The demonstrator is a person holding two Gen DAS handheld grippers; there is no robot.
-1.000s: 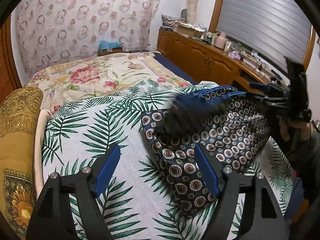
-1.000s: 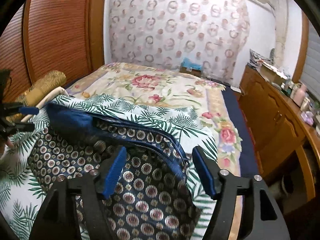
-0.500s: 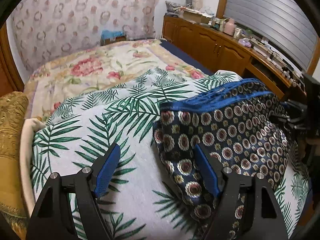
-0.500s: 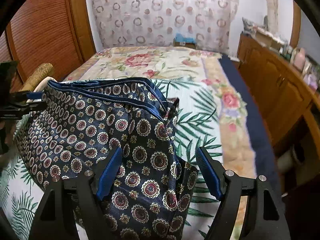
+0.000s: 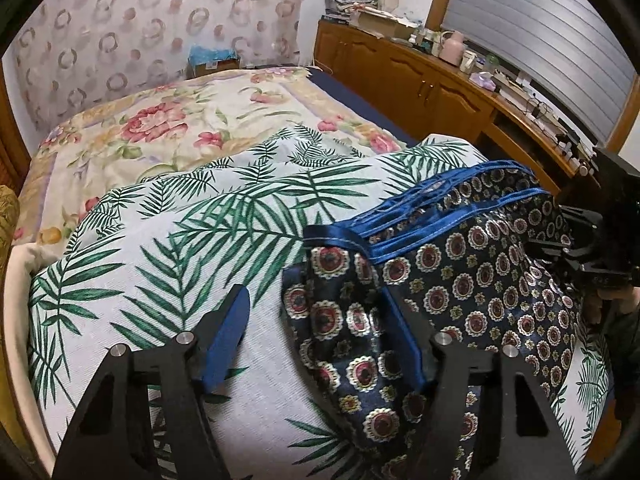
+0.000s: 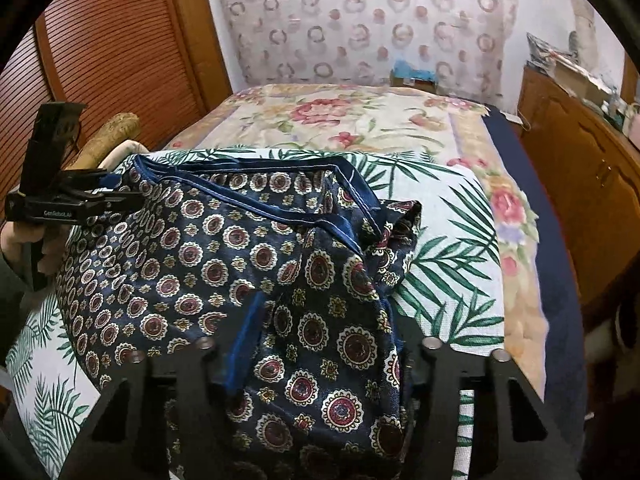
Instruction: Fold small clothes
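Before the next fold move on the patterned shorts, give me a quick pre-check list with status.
1. Shorts resting on the palm-leaf sheet: ok.
2. Cloth between the right gripper fingers: ok, fabric fills the gap while its jaws are closing.
3. Cloth between the left gripper fingers: ok, the shorts' edge sits against the right-hand finger; jaws closing.
4. Firm pinch on either side: cannot tell.
5. Blue waistband lying flat: not ok, bunched and folded over.
6. Free sheet to fold onto: ok, bare leaf print beside the shorts.
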